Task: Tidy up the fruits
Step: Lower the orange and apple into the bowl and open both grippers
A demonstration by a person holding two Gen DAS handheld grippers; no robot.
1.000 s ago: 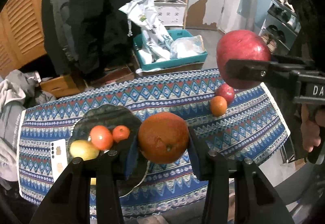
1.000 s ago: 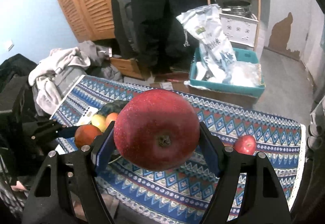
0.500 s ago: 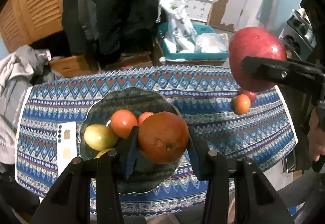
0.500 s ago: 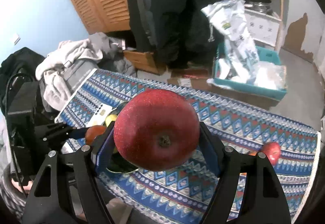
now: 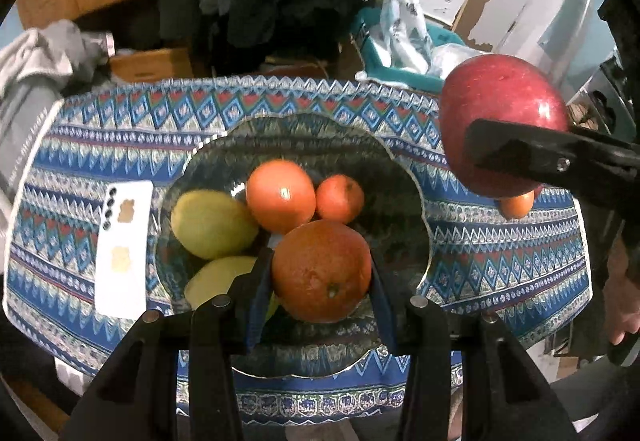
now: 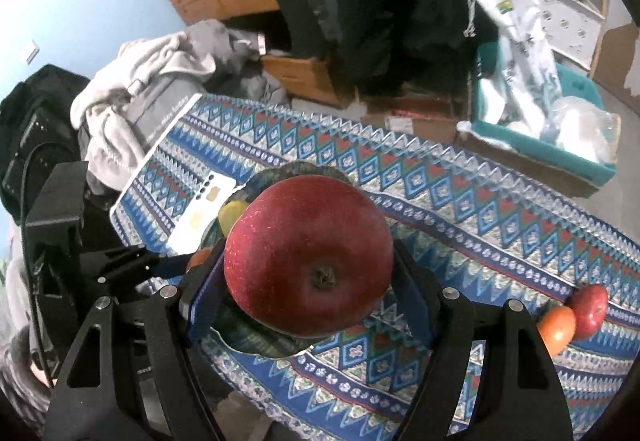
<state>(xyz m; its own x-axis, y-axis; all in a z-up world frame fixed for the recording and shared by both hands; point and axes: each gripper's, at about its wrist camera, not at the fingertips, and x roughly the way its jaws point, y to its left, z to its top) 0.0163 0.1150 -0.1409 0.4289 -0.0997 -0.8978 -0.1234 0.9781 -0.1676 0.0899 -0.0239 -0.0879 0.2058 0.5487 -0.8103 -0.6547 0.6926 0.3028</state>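
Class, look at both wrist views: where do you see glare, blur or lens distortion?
Left wrist view: small glare spots on the apple and on an orange in the bowl; the cloth's edge bows from the fisheye; corners are black. Right wrist view: the apple is sharp, the room behind slightly soft, same curved edges.

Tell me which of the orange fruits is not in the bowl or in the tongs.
The small orange fruit lying on the tablecloth, touching the small red apple. The other orange ones sit in the glass bowl or in the left tongs.
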